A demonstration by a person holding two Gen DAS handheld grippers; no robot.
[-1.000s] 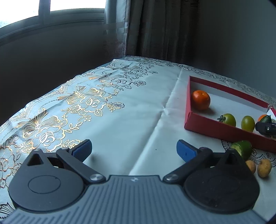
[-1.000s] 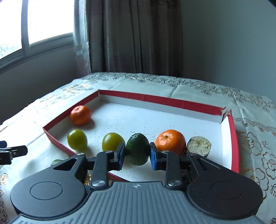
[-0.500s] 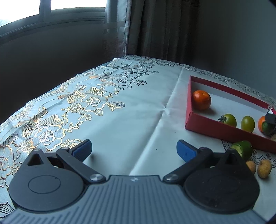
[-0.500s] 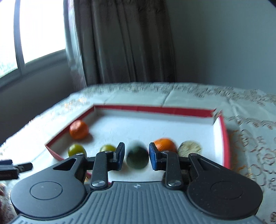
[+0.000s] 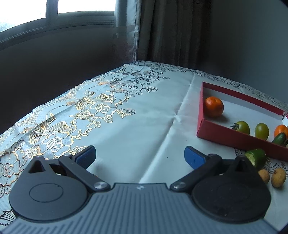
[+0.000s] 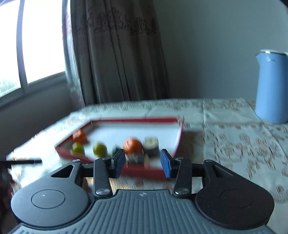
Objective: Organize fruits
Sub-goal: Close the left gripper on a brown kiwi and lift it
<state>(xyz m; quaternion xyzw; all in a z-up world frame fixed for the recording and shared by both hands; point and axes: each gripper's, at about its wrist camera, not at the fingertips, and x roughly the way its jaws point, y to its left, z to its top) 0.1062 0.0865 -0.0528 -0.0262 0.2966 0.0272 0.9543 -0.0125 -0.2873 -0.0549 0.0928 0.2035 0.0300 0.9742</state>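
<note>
left gripper [image 5: 140, 156]: fingers apart, empty, over surface [image 5: 136, 126] | right gripper [image 6: 142, 162]: fingers apart, empty | red tray [image 5: 239, 138] at 3 o'clock, dark green fruit [image 5: 279, 139] inside

place: home, living or dining room | table: floral gold-embroidered tablecloth [image 5: 100, 115] | behind: window [image 5: 54, 16] with heavy grey-brown curtain [image 6: 117, 54] | on table: blue electric kettle [image 6: 271, 86], red tray [image 5: 234, 138] of fruit

Black gripper [image 5: 139, 156], blue pads [image 5: 193, 159], ribbed grey housing
</note>
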